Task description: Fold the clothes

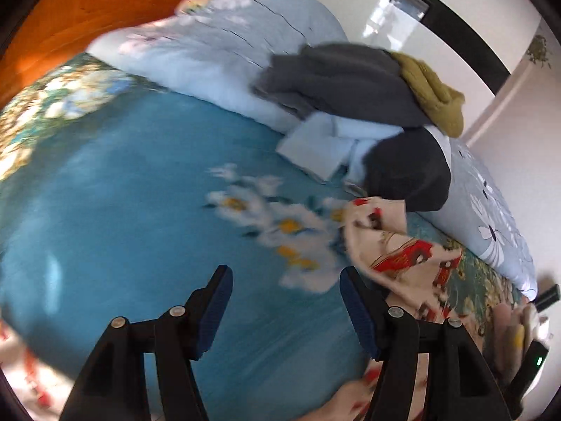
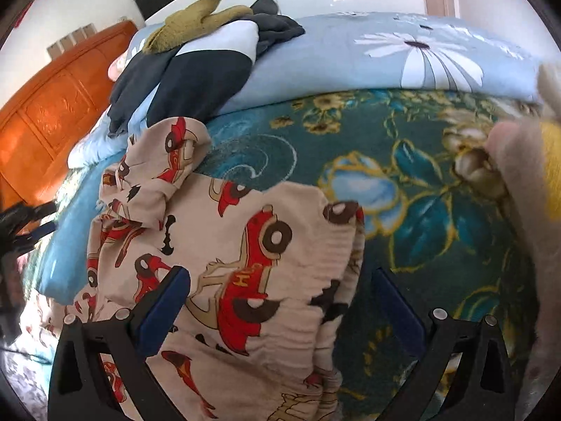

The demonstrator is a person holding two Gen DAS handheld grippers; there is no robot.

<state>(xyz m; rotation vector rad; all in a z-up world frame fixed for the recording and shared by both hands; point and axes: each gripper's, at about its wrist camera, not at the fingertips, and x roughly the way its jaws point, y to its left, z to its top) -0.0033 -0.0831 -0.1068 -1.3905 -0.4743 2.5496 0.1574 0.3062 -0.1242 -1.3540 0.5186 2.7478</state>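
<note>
My left hand-held gripper (image 1: 285,301): fingers spread, nothing between them, over the blue floral bed sheet (image 1: 122,193). My right hand-held gripper (image 2: 282,301): fingers spread, straddling the car-print garment (image 2: 245,245), not pinching it. Garment: cream, red cars, crumpled on the bed. Behind: pile of dark and olive clothes (image 2: 196,52) on the light-blue duvet (image 2: 350,59).

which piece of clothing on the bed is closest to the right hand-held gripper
The cream garment printed with red cars. It lies between the open jaws of the right hand-held gripper, while the dark and olive clothes sit piled farther back on the blue quilt.
</note>
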